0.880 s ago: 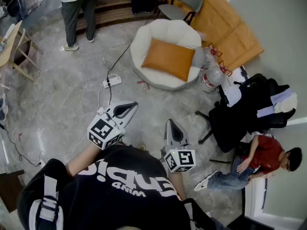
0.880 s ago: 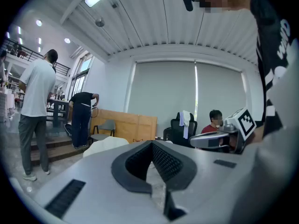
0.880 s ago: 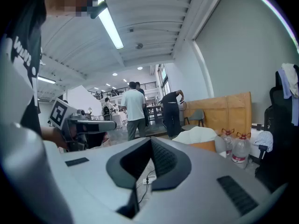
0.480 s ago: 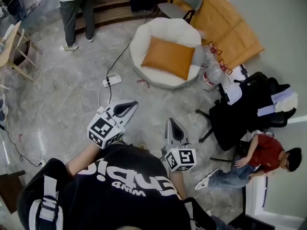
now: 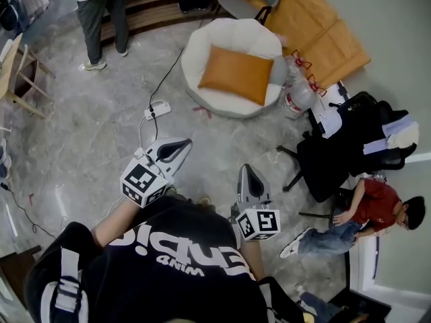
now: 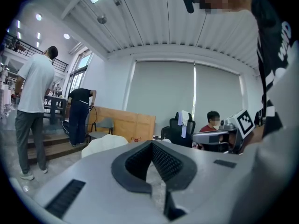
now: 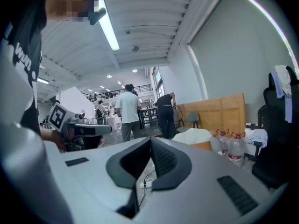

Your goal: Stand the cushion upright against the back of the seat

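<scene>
Holding the left gripper [image 5: 176,148] and the right gripper [image 5: 248,177] both closed and empty over the floor [image 5: 101,113], well apart from the orange cushion [image 5: 236,74] lying flat on the round white seat [image 5: 202,46]. Seemingly beginning the approach, nothing grasped yet; next move likely calling for closing in, parting the jaws and taking a cushion edge to tip it against the seat's back.

Head view: steeply down over floor [image 5: 101,126]. Gripper views: near level, both catching distant seat [image 5: 229,36].
</scene>
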